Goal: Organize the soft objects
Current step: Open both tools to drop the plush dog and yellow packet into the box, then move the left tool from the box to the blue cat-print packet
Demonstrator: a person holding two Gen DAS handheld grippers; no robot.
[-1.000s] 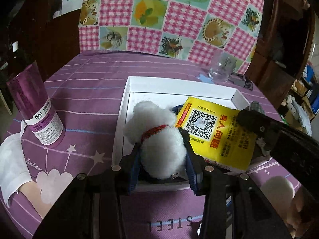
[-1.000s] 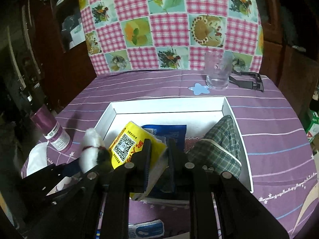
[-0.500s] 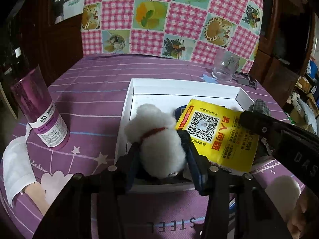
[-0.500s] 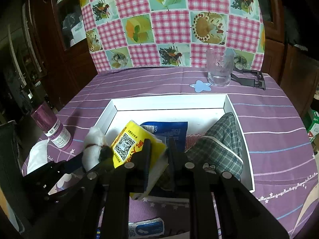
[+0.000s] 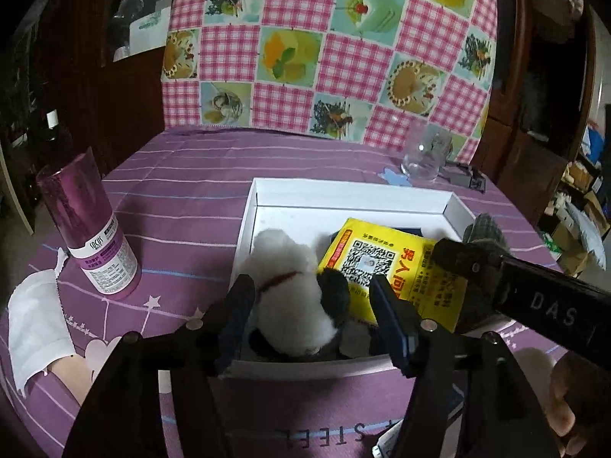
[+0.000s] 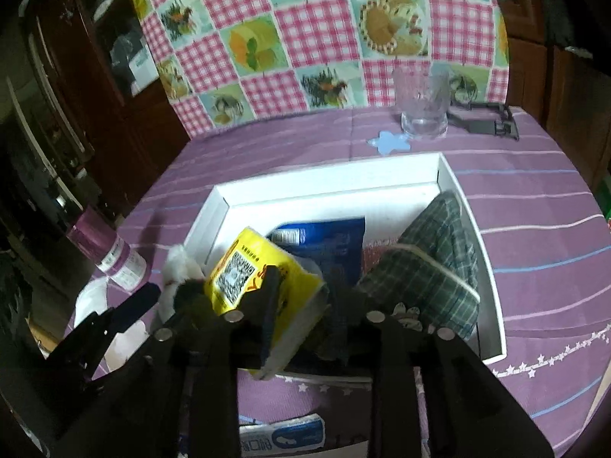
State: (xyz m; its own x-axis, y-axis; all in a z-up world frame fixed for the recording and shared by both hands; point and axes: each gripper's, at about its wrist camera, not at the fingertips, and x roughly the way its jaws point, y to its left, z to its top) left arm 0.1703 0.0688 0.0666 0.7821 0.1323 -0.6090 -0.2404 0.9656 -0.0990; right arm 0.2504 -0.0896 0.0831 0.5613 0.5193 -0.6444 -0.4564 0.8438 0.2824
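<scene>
A white box (image 5: 343, 194) (image 6: 328, 175) sits on the purple tablecloth. A white and black plush toy (image 5: 294, 297) (image 6: 179, 271) lies in its near left corner. My left gripper (image 5: 311, 315) is open, its fingers on either side of the toy and apart from it. My right gripper (image 6: 305, 301) is shut on a yellow tissue pack (image 6: 256, 286) (image 5: 393, 267), held tilted over the box. A blue packet (image 6: 328, 240) and a green plaid cloth (image 6: 431, 267) lie in the box.
A purple canister (image 5: 91, 229) (image 6: 114, 252) and a white tissue (image 5: 34, 316) lie left of the box. A glass (image 5: 424, 156) (image 6: 424, 103), a blue star coaster (image 6: 389, 141) and a black clip (image 6: 488, 118) sit behind it. A blue-white packet (image 6: 282, 435) lies in front.
My left gripper has opened and let go of the plush toy, which now lies in the box. The right gripper has kept hold of the yellow pack.
</scene>
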